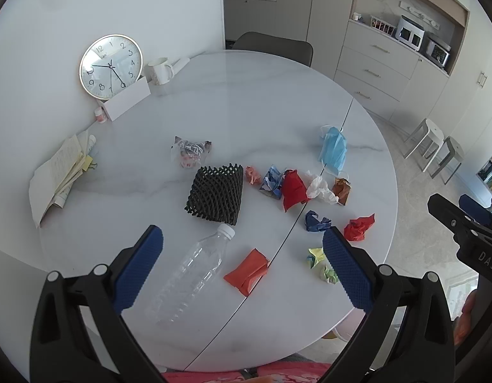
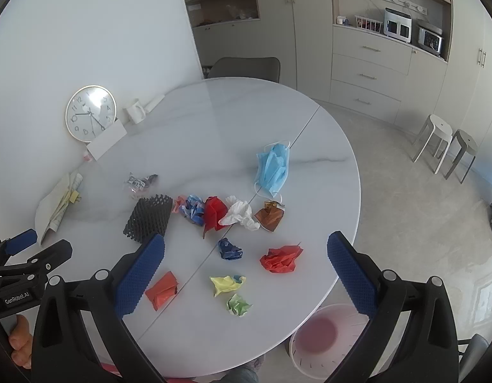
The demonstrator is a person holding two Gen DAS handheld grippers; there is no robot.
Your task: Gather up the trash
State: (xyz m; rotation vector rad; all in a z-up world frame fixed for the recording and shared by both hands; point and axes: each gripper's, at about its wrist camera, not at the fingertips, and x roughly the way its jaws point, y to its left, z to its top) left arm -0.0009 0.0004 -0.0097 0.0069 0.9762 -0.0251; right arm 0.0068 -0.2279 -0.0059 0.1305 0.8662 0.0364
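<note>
I hold the left hand-held gripper (image 1: 242,249) above the near part of the round white marble surface (image 1: 246,95), its blue-padded jaws spread wide with nothing between them; the right hand-held gripper (image 2: 246,255) hovers likewise, jaws apart and empty. Trash lies scattered across the surface. An empty clear plastic bottle (image 1: 191,271) with a white cap lies on its side below the left jaws, an orange paper wad (image 1: 247,271) just beside it. A black foam mesh sleeve (image 1: 217,194) sits past the bottle, a crinkled snack wrapper (image 1: 190,153) beyond it. A row of crumpled pieces follows: blue paper (image 2: 193,209), red paper (image 2: 214,212), white tissue (image 2: 241,215) and a brown wrapper (image 2: 269,218). A blue face mask (image 2: 273,170) lies farther out. Nearer are a dark blue wad (image 2: 229,249), a red crumpled sheet (image 2: 281,258), a yellow wad (image 2: 226,284) and a green wad (image 2: 238,304). A pink basket (image 2: 322,338) stands on the floor beside the surface's near edge. A wall clock (image 1: 111,66), a white mug (image 1: 159,70) and a stack of papers (image 1: 61,172) occupy the far left side.
</note>
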